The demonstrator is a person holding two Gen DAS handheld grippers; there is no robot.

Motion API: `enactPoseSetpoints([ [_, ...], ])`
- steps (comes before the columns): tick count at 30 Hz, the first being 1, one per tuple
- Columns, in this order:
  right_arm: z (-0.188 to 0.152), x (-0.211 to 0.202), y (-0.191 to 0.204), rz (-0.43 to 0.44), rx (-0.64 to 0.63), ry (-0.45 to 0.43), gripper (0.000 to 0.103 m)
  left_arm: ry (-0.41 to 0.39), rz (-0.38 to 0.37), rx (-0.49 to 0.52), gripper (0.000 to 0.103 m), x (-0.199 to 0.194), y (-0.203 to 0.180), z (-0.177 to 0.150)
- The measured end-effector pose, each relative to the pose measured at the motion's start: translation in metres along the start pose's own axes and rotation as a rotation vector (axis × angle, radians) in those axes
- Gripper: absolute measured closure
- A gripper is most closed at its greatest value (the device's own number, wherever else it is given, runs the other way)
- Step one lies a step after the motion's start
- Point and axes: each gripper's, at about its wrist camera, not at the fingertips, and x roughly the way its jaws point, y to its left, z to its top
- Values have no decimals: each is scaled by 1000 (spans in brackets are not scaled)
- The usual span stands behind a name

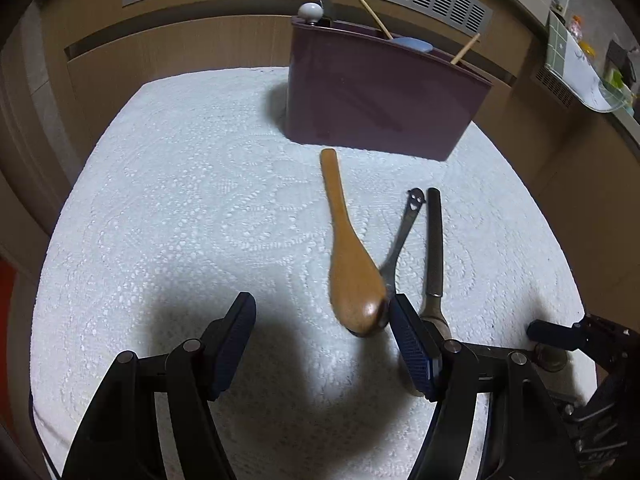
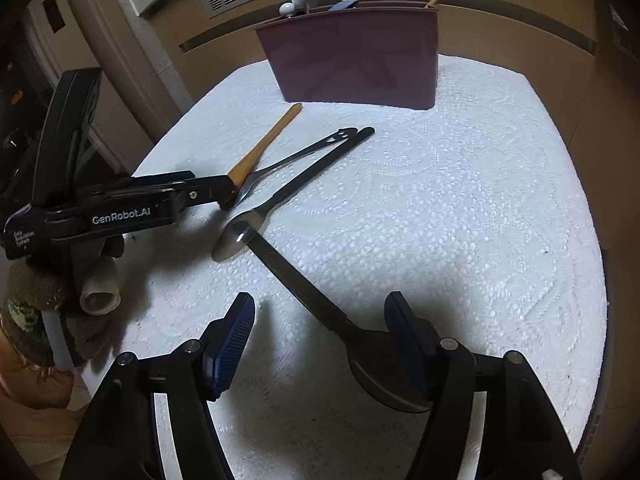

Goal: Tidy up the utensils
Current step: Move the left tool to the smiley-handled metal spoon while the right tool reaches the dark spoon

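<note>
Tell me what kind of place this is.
Probably a home kitchen or dining corner: a lace tablecloth, a purple utensil holder and loose spoons like the wooden spoon.

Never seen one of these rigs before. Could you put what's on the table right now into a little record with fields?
Surface: white lace cloth
Holder: purple utensil box at the far side, upright, with chopsticks and other items sticking out
Loose utensils: wooden spoon, smiley-handled fork, black-handled spoon, another dark-handled spoon
Left gripper: open, right finger beside the wooden spoon's bowl
Right gripper: open, straddling the dark-handled spoon
Held: nothing
</note>
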Motion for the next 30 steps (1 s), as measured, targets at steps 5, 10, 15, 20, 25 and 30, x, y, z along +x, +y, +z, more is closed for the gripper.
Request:
enactPoseSetpoints([
  [5, -8, -3, 8, -17, -38, -10, 35, 7, -14, 15, 33, 0, -9, 4],
  [10, -11, -2, 11, -24, -60, -24, 29, -4, -99, 81, 38, -1, -29, 19],
  [15, -11, -1, 13, -30, -72, -36, 28, 31, -104, 198, 63, 6, -52, 22],
  [20, -11, 1, 14, -24, -70, -39, 25, 54, -119, 209, 63, 14, -51, 24],
  [25, -13, 4, 20, -64, -91, -42, 25, 55, -94, 200, 61, 20, -46, 28],
  [30, -13, 4, 18, -45, -79, -44, 23, 83, -67, 169, 60, 23, -31, 25],
])
